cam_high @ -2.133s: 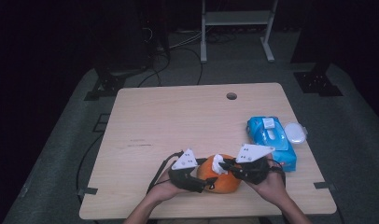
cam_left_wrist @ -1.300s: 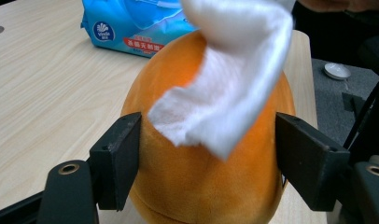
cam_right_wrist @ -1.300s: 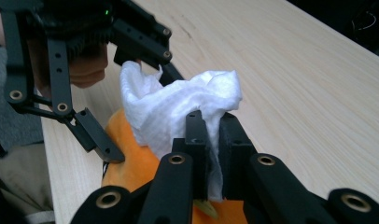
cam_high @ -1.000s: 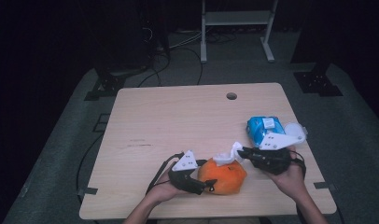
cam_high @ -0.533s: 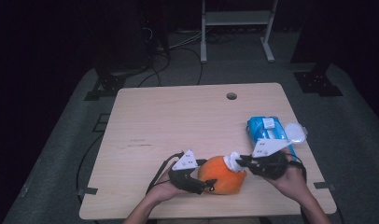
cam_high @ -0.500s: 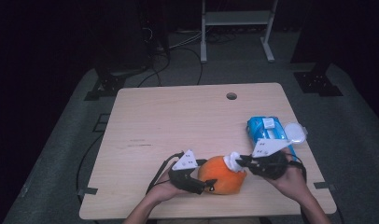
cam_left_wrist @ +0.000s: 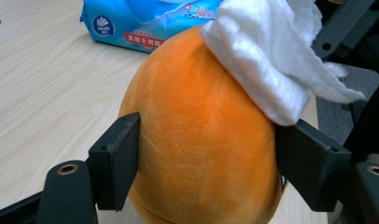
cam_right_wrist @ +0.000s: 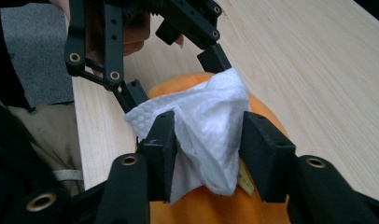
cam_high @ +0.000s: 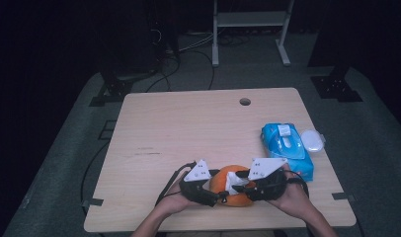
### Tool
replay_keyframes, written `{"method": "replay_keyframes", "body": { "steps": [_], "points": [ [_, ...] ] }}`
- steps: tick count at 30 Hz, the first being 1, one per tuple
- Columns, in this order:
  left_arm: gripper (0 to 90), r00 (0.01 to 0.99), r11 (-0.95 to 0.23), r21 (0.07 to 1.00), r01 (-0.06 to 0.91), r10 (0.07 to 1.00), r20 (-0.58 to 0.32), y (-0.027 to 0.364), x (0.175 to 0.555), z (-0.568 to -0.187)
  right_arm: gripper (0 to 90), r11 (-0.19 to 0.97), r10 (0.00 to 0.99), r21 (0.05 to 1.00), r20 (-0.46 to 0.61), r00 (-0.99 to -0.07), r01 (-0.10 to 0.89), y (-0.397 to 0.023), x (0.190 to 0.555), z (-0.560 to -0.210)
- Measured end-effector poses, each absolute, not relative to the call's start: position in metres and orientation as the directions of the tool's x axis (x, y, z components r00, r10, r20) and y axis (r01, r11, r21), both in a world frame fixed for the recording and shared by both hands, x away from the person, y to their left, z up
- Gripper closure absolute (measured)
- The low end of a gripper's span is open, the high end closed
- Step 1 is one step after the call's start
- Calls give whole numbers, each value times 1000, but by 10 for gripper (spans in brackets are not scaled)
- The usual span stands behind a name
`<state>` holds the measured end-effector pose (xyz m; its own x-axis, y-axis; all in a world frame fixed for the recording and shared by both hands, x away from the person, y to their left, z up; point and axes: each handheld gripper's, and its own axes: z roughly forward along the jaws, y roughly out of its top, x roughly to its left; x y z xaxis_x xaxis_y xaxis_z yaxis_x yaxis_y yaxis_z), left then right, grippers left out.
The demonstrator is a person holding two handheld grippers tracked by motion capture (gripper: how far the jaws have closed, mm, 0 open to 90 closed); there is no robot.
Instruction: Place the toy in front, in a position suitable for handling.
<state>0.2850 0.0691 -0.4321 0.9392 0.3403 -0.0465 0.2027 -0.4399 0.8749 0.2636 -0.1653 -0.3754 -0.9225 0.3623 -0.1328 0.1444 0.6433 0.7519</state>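
Note:
An orange plush ball (cam_high: pixel 219 181) sits near the table's front edge. My left gripper (cam_high: pixel 222 193) is shut on it; in the left gripper view both pads (cam_left_wrist: pixel 117 158) press into the ball's (cam_left_wrist: pixel 201 140) sides. A crumpled white wipe (cam_right_wrist: pixel 206 116) lies on top of the ball (cam_right_wrist: pixel 211 207), between the pads of my right gripper (cam_right_wrist: pixel 208 140). Its jaws have just been opening and stand wide around the wipe, loose on it. From above, the right gripper (cam_high: pixel 240 183) meets the ball from the right, with the wipe (cam_high: pixel 234 178) at its tips.
A blue pack of wet wipes (cam_high: pixel 287 148) lies at the table's right edge, with a white lid (cam_high: pixel 313 140) beside it. The wooden table (cam_high: pixel 188 128) has a small hole (cam_high: pixel 245 101) at the back. A dark floor with cables and a stand surrounds it.
My right gripper has moved left from beside the blue pack to the orange ball, carrying the wipe onto it. Its jaws have spread. The left gripper has stayed still on the ball.

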Motion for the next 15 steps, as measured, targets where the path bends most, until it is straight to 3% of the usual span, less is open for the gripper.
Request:
{"method": "replay_keyframes", "body": {
  "steps": [8, 15],
  "points": [
    [274, 945, -472, 864, 175, 326, -13, 67, 282, -432, 523, 641, 359, 758, -157, -920, 120, -156, 263, -382],
    [278, 950, -506, 850, 145, 311, 23, 64, 280, -433, 593, 656, 383, 746, -196, -903, 116, -148, 262, -393]
  ]
}}
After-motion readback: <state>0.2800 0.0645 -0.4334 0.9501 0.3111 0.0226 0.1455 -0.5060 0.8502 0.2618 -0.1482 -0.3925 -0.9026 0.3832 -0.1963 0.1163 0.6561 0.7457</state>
